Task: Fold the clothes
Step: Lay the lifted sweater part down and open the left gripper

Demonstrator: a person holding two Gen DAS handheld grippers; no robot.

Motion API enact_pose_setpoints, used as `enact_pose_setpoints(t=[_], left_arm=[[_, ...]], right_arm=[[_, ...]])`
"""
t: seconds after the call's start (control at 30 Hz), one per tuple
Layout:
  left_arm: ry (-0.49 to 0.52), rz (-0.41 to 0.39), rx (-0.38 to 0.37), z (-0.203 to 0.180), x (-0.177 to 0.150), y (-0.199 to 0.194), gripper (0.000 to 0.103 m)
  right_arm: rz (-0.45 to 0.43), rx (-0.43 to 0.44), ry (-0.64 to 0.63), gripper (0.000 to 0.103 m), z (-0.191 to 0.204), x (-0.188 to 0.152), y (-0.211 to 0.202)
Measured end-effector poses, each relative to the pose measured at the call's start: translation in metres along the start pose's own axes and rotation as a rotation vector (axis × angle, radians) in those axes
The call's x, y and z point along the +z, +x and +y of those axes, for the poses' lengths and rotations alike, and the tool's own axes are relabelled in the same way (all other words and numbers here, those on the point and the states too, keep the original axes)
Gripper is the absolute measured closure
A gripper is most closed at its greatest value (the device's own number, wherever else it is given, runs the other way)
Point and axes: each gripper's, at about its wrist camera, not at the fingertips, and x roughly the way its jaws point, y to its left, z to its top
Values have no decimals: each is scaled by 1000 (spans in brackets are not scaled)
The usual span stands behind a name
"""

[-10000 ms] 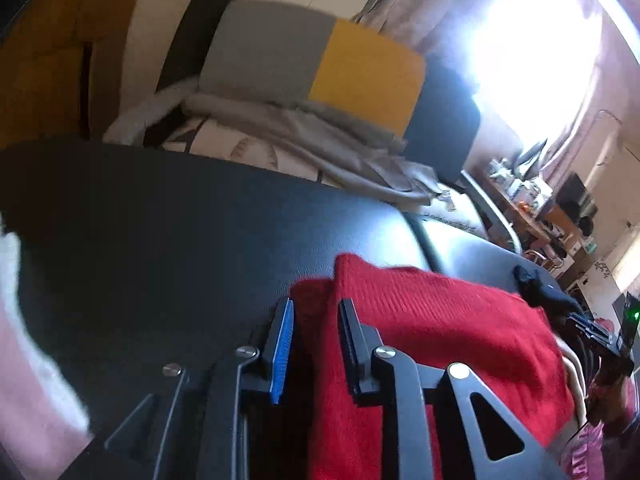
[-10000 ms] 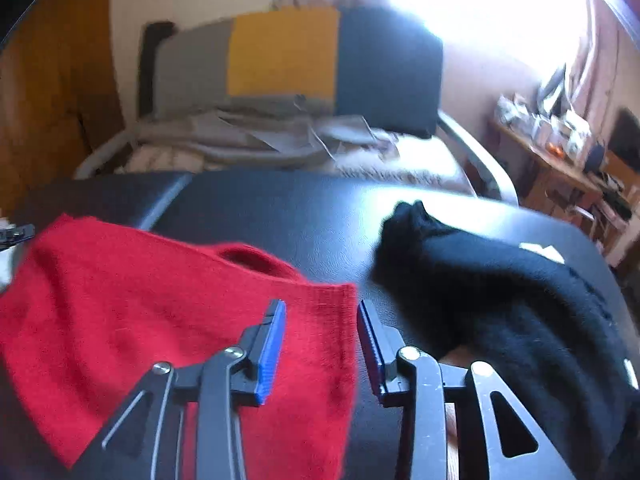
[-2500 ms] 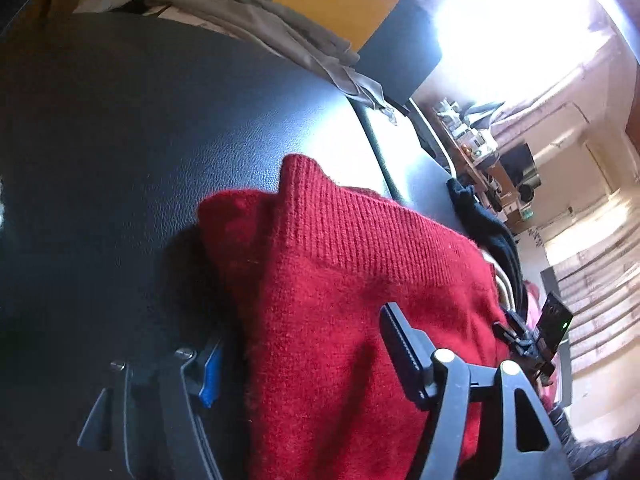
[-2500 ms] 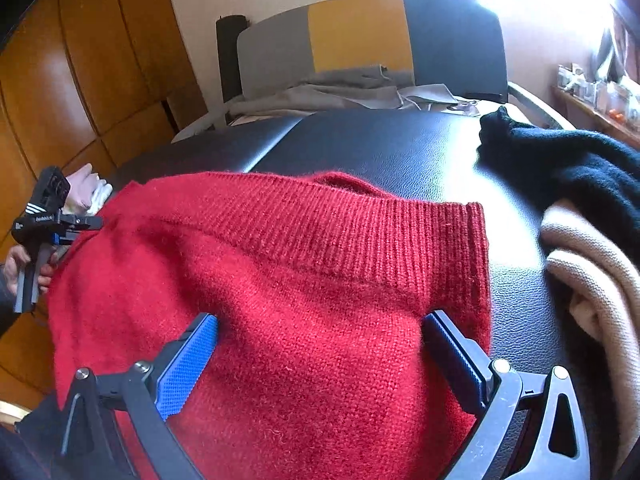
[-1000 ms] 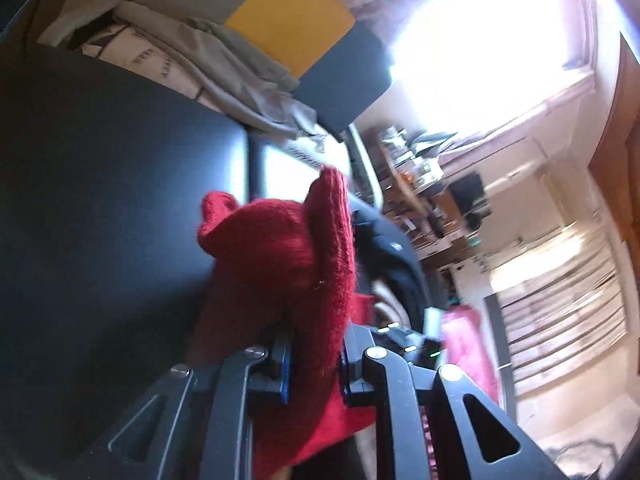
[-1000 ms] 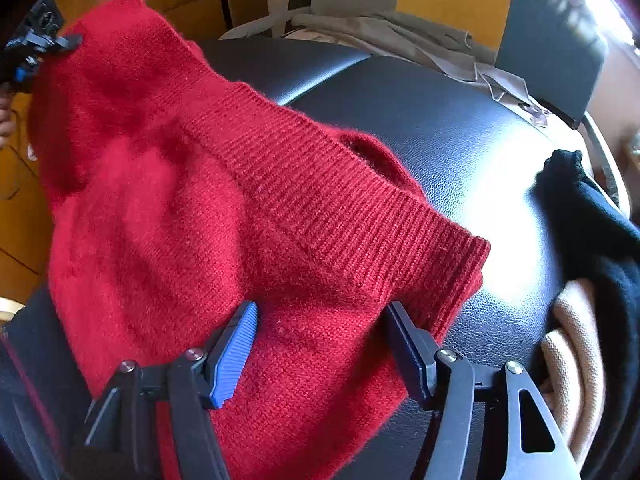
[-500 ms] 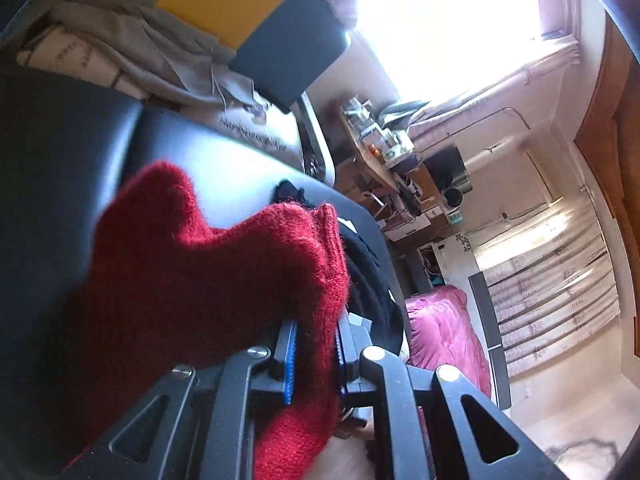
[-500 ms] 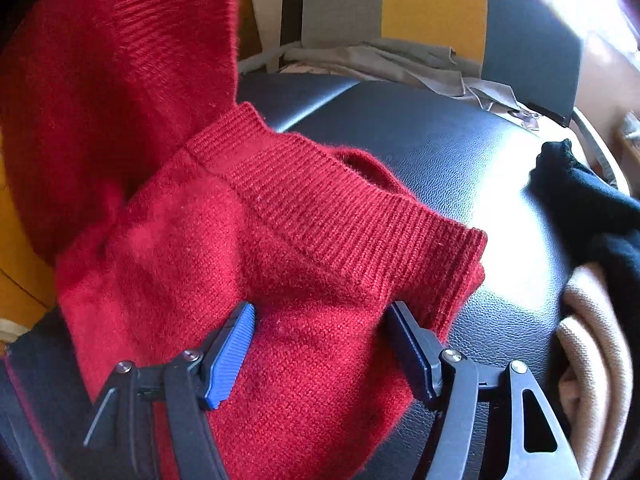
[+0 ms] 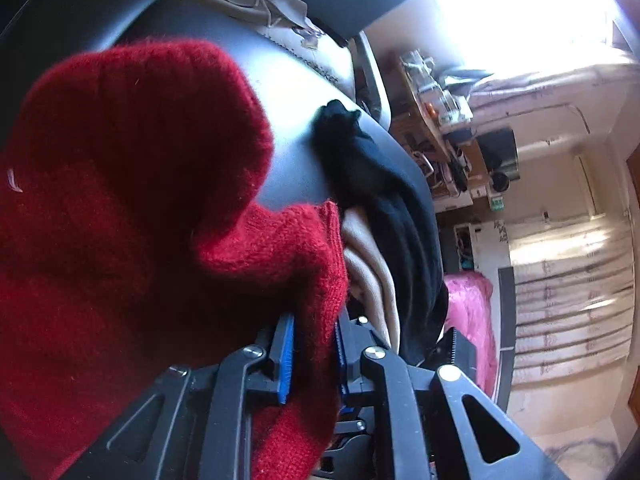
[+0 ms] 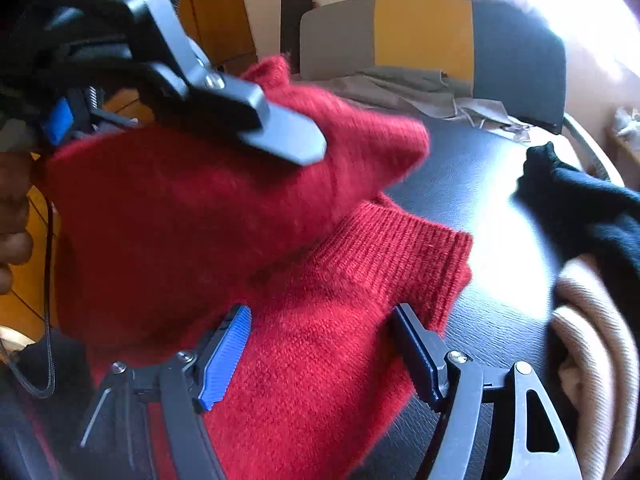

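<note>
The red sweater [image 10: 304, 264] lies on the black tabletop [image 10: 472, 168], and it is my landmark here. Compared with half a second ago, its far side has travelled more over the lower half: in the right wrist view the lifted flap now hangs above the ribbed hem [image 10: 404, 236] and covers most of the body of the sweater, where before it stood up at the left. I judge that the fold is about halfway over and only needs to be laid down and released.

To the right of the sweater, a black garment [image 10: 584, 208] and a beige garment [image 10: 592, 340] lie in a heap, the black one on top; the sweater's corner is just beside the beige one in the left wrist view. Behind the sweater stands a chair [image 10: 424, 36] with grey cloth on it.

My left gripper [image 9: 312, 344] is clenched on a thick edge of the sweater, the knit pinched between both blue pads, and it carries this edge across. In the right wrist view it passes over the sweater, blurred from motion.

My right gripper [image 10: 320, 352] has its fingers [image 10: 224, 356] spread wide, one at each side of the lower part of the sweater. It grasps nothing; whether it presses the cloth down I cannot tell.
</note>
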Motion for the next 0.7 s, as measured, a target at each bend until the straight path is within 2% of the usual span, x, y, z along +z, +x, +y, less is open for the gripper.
enact_pose_setpoints(t=[0.1, 0.23, 0.37, 0.43, 0.5, 0.57, 0.63, 0.7], left_arm=[[9, 34, -73, -13, -5, -7, 83], [103, 43, -117, -36, -8, -30, 83], [201, -41, -119, -38, -5, -89, 81], [229, -112, -79, -24, 1, -123, 79], [258, -200, 12, 1, -1, -159, 78], [270, -258, 106, 26, -7, -178, 78], [266, -287, 170, 58, -17, -188, 78], [256, -280, 204, 82, -25, -184, 78]], right_arm=[[2, -25, -4, 26, 1, -9, -16], [18, -67, -4, 25, -2, -18, -32], [32, -86, 31, 25, -5, -26, -57], [17, -59, 61, 25, -1, -25, -75], [-4, 13, 86, 25, 10, -20, -89], [-14, 96, 84, 25, 30, -15, -98], [-2, 164, 93, 25, 50, -15, -97], [33, 226, 145, 25, 59, -13, -80]])
